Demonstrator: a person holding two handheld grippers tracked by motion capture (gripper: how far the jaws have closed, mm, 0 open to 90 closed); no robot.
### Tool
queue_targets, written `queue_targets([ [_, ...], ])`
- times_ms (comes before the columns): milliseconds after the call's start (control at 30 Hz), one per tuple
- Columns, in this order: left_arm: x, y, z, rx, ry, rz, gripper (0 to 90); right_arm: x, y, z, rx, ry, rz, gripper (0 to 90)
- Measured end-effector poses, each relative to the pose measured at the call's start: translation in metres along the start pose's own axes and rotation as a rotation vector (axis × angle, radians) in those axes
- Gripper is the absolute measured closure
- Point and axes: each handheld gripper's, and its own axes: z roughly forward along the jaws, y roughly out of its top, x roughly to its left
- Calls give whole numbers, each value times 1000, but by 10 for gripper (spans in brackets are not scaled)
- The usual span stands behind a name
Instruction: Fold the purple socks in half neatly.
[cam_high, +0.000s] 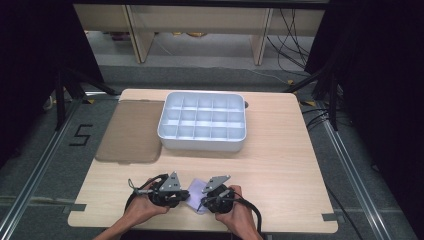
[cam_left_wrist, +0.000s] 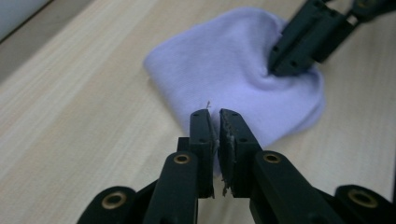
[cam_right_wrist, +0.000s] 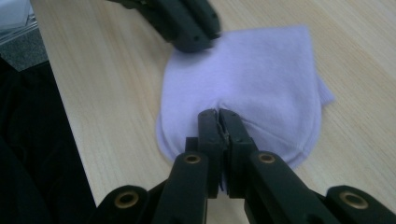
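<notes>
Your left gripper (cam_left_wrist: 214, 114) has its jaws pinched shut on one edge of the lilac cloth (cam_left_wrist: 229, 74), and your right gripper (cam_right_wrist: 218, 114) is closed on the opposite edge the same way. Between the two grippers the cloth lies folded flat on the table (cam_high: 280, 150), near its edge at 6 o'clock. From the cloth, the white divided tray (cam_high: 202, 121) sits well apart toward 12 o'clock; every compartment you can see into is bare. Touching the tray's side at 9 o'clock lies a flat brown lid (cam_high: 131, 131). From above, your hands and the grippers cover most of the cloth, so you see just a small patch of it.
</notes>
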Motion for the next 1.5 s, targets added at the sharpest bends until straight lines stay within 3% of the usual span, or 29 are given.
queue_targets([
  [67,3,3,1,4,17,4,804,1,1,1,0,9,-6,883],
  [133,7,4,0,-8,12,-25,776,1,1,1,-1,-2,3,883],
  [233,11,1,-5,-39,-19,-99,734,1,0,2,-20,-3,-5,883],
  [267,13,-1,-9,-26,-26,-103,716,1,0,2,-22,2,-3,882],
  [333,11,-4,-11,-44,-29,-180,664,0,0,2,-12,8,-5,883],
  [400,13,-7,-11,-39,-38,-229,622,1,0,3,-24,14,-10,883],
  [467,17,-7,-7,-30,-40,-248,586,1,0,2,-22,10,-9,883],
  [500,17,-7,-4,-35,-50,-279,585,1,0,2,-21,-2,-8,882],
  [567,16,-5,0,-29,-52,-291,589,0,0,2,-17,12,-27,882],
  [600,17,-5,1,-8,-47,-247,595,0,0,2,-17,12,-26,882],
  [700,15,-3,4,-14,-58,-262,639,1,0,1,-16,4,-9,882],
  [733,14,-3,4,-11,-59,-257,653,1,0,1,-17,2,-12,882],
  [767,13,-4,5,-19,-70,-277,682,0,0,2,-18,13,-29,882],
  [833,13,-5,5,-26,-83,-288,728,1,0,3,-26,4,-10,875],
  [867,15,-6,5,-33,-89,-278,760,0,1,2,-23,12,-25,870],
  [900,15,-7,4,-45,-88,-283,790,0,1,0,-26,6,-5,865],
  [967,12,-5,3,-51,-41,-240,832,-3,5,-6,-79,30,11,868],
  [1000,11,-2,2,-52,-44,-215,837,-4,8,-9,-110,20,2,871],
  [1100,8,3,-1,-69,-58,-197,841,-2,16,-9,-143,43,-9,879],
  [1167,9,3,-2,-58,-51,-177,842,4,18,-2,-118,67,-25,879],
  [1233,9,3,-4,-66,-61,-186,843,8,19,8,-70,82,-50,884],
  [1267,7,4,-5,-75,-63,-198,843,10,18,13,-43,66,-61,887],
  [1300,6,5,-7,-72,-61,-178,844,12,16,19,-32,50,-59,892],
  [1333,5,6,-8,-73,-56,-150,844,12,17,18,-31,56,-56,892],
  [1400,3,8,-10,-78,-54,-143,843,10,20,16,-32,51,-71,892],
  [1467,3,9,-11,-81,-53,-136,843,5,21,10,-67,54,-38,892],
  [1500,3,9,-11,-73,-46,-145,843,2,21,5,-74,27,-21,892],
])
